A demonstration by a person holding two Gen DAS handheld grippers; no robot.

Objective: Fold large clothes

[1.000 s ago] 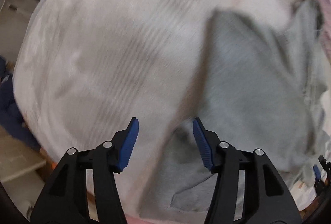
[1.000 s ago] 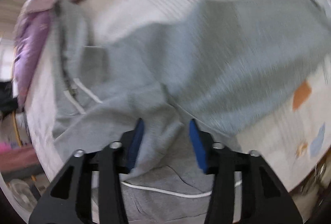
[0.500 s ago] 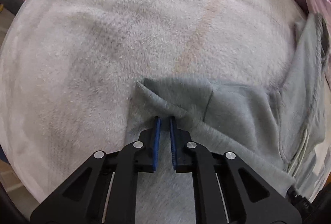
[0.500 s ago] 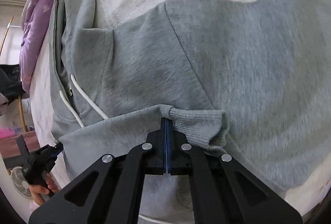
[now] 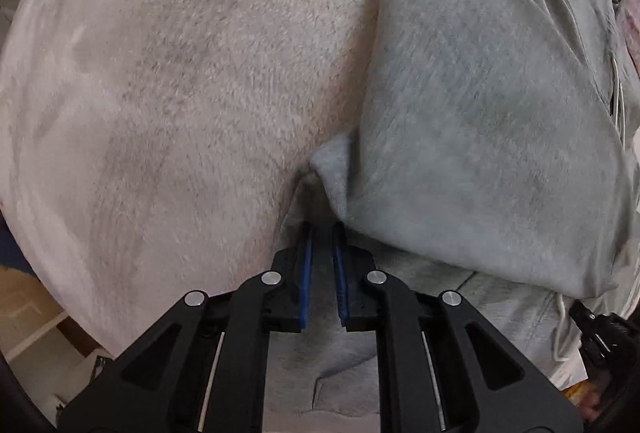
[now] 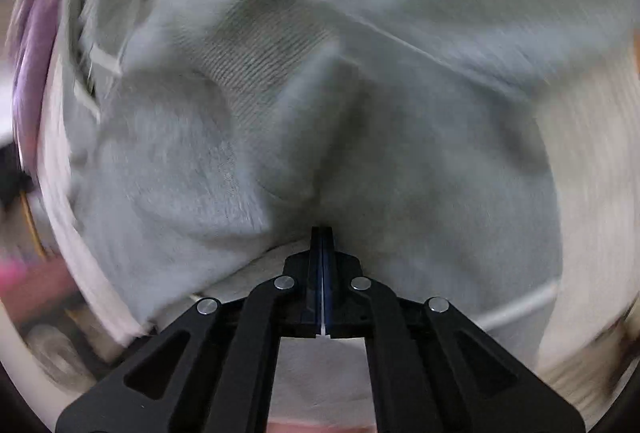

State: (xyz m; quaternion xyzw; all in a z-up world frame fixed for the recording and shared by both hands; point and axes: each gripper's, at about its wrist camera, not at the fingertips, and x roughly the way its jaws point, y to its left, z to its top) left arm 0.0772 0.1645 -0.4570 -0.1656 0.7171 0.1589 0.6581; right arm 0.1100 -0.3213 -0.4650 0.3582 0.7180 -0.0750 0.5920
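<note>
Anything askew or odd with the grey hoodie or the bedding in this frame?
Nothing damaged or spilled. The grey hoodie lies bunched and half-folded on the pale blanket, a ribbed cuff crumpled across its body. That fits a fold in progress; the right wrist view is too blurred to judge more.

Pale fuzzy blanket [image 5: 168, 81] fills left of left view; purple cloth [image 6: 32, 73] at left edge, right view, blurred.

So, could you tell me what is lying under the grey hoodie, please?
A pale fleecy blanket lies under the grey hoodie. Anything between them is covered by the hoodie.
</note>
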